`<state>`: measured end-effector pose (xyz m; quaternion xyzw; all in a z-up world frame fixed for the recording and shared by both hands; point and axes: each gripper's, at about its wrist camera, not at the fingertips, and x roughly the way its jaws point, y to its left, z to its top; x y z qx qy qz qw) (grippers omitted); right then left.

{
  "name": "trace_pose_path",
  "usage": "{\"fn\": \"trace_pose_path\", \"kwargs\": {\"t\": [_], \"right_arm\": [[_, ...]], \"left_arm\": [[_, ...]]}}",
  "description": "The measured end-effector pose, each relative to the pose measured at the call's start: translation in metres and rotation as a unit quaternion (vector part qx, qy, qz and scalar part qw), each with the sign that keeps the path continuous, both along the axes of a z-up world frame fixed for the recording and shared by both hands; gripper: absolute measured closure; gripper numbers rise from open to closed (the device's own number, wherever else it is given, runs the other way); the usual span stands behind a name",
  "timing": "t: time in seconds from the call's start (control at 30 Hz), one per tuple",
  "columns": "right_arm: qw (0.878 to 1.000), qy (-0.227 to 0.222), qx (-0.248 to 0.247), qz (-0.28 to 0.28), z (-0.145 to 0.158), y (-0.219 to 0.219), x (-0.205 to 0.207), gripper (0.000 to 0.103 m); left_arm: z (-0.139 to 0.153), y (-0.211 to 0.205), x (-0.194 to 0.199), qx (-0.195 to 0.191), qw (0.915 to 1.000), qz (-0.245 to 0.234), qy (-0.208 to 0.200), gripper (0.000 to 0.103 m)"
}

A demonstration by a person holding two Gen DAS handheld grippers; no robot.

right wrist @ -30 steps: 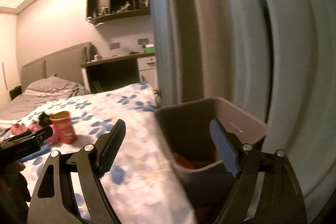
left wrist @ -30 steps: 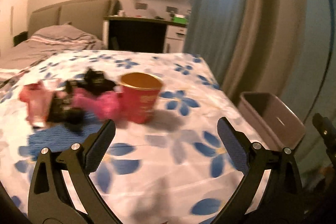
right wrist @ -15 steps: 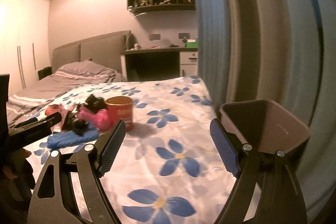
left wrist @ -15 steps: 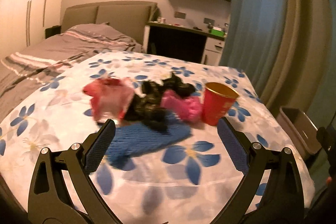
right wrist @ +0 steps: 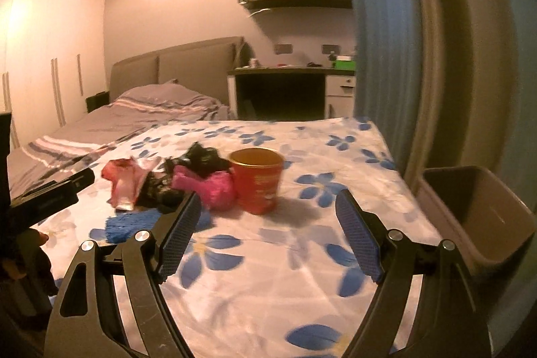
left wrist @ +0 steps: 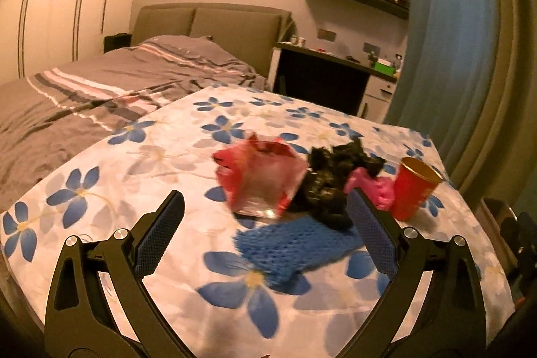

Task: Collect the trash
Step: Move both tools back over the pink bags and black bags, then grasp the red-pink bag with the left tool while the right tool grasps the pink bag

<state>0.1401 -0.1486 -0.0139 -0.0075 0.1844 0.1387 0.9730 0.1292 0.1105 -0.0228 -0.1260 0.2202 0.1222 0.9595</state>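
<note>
From my left side, my left gripper (left wrist: 265, 237) has its fingers wide and holds nothing. Just past them lie a red-and-clear wrapper (left wrist: 263, 178), a black bag (left wrist: 332, 180) and a blue cloth (left wrist: 295, 245).

From my right side, my right gripper (right wrist: 266, 235) is wide too. A red cup (right wrist: 257, 185) stands between the fingers, farther off. A bin (right wrist: 483, 217) sits right of them.

— Where does the trash sit?
— Mid-frame on the bedspread (right wrist: 302, 257): wrapper (right wrist: 124, 183) leftmost, crumpled bags (right wrist: 198, 163) next, cup (right wrist: 256, 185) rightmost, cloth (right wrist: 129, 223) in front

— And the bin (right wrist: 476, 217)?
— Right edge, beside the bed
</note>
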Motion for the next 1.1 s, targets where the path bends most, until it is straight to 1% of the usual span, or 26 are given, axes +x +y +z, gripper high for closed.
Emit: {"fn": "trace_pose_path", "kwargs": {"t": [0.17, 0.23, 0.33, 0.37, 0.4, 0.53, 0.8, 0.93, 1.03, 1.1], "right_arm": [[0.999, 0.005, -0.011, 0.032, -0.002, 0.032, 0.013, 0.024], [0.999, 0.013, -0.013, 0.042, -0.004, 0.043, 0.02, 0.027], [0.998, 0.032, -0.011, 0.06, -0.009, 0.061, 0.037, 0.028], [0.997, 0.037, -0.013, 0.066, -0.011, 0.067, 0.042, 0.029], [0.997, 0.04, -0.015, 0.069, -0.012, 0.071, 0.045, 0.031], [0.995, 0.048, -0.034, 0.081, -0.019, 0.096, 0.064, 0.032], [0.992, 0.075, -0.056, 0.089, -0.032, 0.122, 0.1, 0.038], [0.99, 0.084, -0.068, 0.091, -0.037, 0.13, 0.113, 0.039], [0.988, 0.092, -0.075, 0.095, -0.04, 0.136, 0.119, 0.048], [0.987, 0.098, -0.08, 0.1, -0.044, 0.138, 0.121, 0.059]], "left_arm": [[-0.002, 0.02, -0.001, -0.004, 0.9998, 0.02, 0.001, 0.007], [-0.001, 0.027, -0.001, -0.004, 0.9996, 0.03, 0.001, 0.007], [0.001, 0.038, -0.003, -0.004, 0.999, 0.044, -0.003, 0.007], [0.001, 0.043, -0.003, -0.004, 0.9988, 0.048, -0.004, 0.007], [0.001, 0.047, -0.003, -0.006, 0.9987, 0.051, -0.005, 0.007], [0.0, 0.059, -0.001, -0.009, 0.9982, 0.059, -0.004, 0.007], [-0.003, 0.067, 0.006, -0.015, 0.9984, 0.054, -0.003, 0.007], [-0.006, 0.07, 0.013, -0.02, 0.9986, 0.048, -0.001, 0.007], [-0.007, 0.071, 0.016, -0.022, 0.9987, 0.047, 0.004, 0.007], [-0.009, 0.073, 0.017, -0.026, 0.9987, 0.044, 0.005, 0.007]]}}
